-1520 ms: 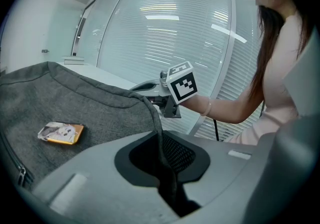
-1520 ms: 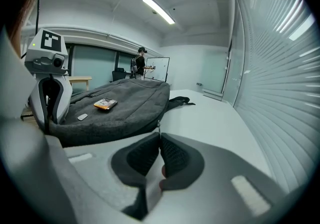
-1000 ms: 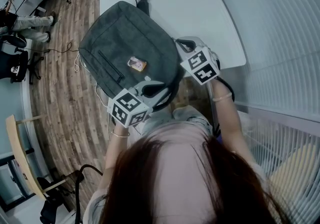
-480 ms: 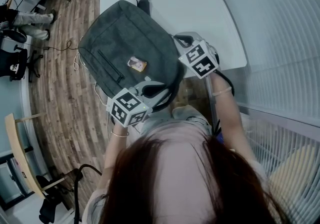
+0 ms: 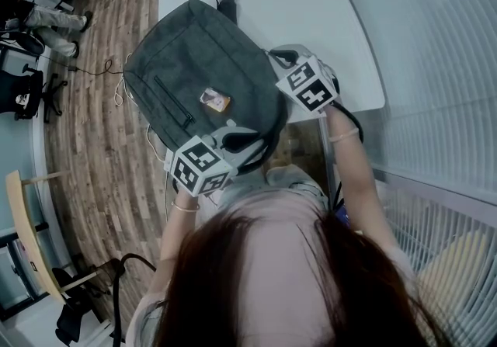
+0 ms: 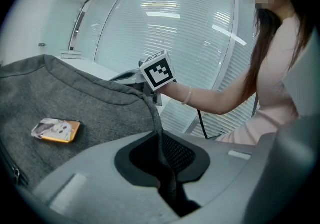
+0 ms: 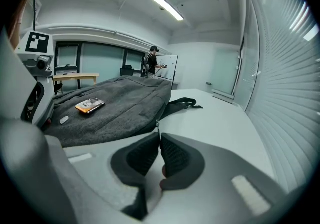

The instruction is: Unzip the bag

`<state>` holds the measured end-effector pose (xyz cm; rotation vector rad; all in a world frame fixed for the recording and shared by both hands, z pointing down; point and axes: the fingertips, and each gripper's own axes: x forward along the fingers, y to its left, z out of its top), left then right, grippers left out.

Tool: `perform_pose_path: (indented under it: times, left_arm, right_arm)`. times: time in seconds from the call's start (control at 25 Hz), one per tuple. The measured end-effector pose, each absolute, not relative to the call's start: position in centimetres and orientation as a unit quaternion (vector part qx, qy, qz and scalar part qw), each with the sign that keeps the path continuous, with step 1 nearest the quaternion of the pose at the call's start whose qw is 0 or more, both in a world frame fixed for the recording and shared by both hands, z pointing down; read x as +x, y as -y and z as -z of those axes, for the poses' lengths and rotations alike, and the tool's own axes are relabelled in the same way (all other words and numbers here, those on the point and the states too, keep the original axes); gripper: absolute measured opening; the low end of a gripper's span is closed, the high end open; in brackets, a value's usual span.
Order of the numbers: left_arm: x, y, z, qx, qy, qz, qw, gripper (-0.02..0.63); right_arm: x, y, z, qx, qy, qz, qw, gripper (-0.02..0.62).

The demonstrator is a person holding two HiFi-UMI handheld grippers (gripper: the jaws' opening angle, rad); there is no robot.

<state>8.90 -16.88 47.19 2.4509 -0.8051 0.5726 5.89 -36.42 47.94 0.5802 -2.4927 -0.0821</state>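
Grey backpack [image 5: 202, 74] is lying flat on the white table [image 5: 311, 12], with part of it overhanging the table's edge. The left tool [image 6: 162, 143] is clamped on a fold of the bag's fabric edge, so that's the anchor. The right tool [image 7: 159, 138] has its jaws pressed together at the bag's side seam on a small metal piece, which looks like the zip pull [image 7: 157, 126], though it's tiny here.

My read is that we're in the unzipping itself: bag braced, pull gripped. The next move calls for drawing the pull along the seam while the left tool keeps the fabric taut, so the zip doesn't bunch.

The head view shows both tools at the bag's near corners but hides their jaws. Only the right gripper view shows the pull and the black strap [image 7: 182, 102] beyond. Only the left gripper view shows the pinched fabric.
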Motion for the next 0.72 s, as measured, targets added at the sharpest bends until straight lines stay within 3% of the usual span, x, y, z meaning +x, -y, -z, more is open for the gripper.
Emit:
perform_pose_path:
  times: [0.72]
  left_arm:
    - [8.9, 16.9, -47.5, 0.899, 0.284, -0.21, 0.26, 0.037]
  right_arm:
    - [4.2, 38.2, -48.2, 0.211, 0.93, 0.048, 0.299, 0.023]
